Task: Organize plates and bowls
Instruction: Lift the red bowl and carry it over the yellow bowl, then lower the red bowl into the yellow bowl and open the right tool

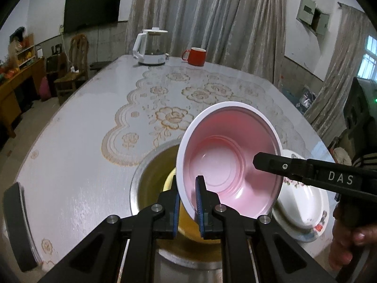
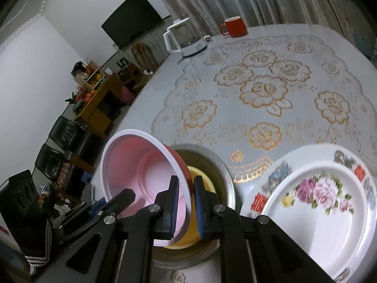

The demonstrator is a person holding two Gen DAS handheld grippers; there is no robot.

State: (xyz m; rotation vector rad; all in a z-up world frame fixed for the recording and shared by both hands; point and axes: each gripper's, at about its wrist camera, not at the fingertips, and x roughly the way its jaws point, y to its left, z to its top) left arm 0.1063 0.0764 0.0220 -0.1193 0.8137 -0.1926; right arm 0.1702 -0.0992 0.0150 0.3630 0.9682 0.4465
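A pink-lined bowl with a white rim [image 1: 228, 162] is held tilted above a steel bowl [image 1: 146, 181] that has a yellow bowl [image 1: 168, 182] inside. My left gripper [image 1: 188, 202] is shut on the pink bowl's near rim. My right gripper [image 2: 186, 202] is shut on the opposite rim of the same bowl [image 2: 141, 172]; its finger reaches in from the right in the left wrist view [image 1: 271, 162]. The steel bowl [image 2: 223, 172] and yellow bowl [image 2: 202, 179] lie just beyond it. A white floral plate [image 2: 318, 202] lies on the table to the right, also showing in the left wrist view [image 1: 304, 207].
The table [image 1: 94, 141] has a lace-pattern cloth. A white kettle [image 1: 150, 47] and a red mug [image 1: 195, 56] stand at its far edge. Chairs and a wooden cabinet [image 1: 14, 87] are off to the left; curtains hang behind.
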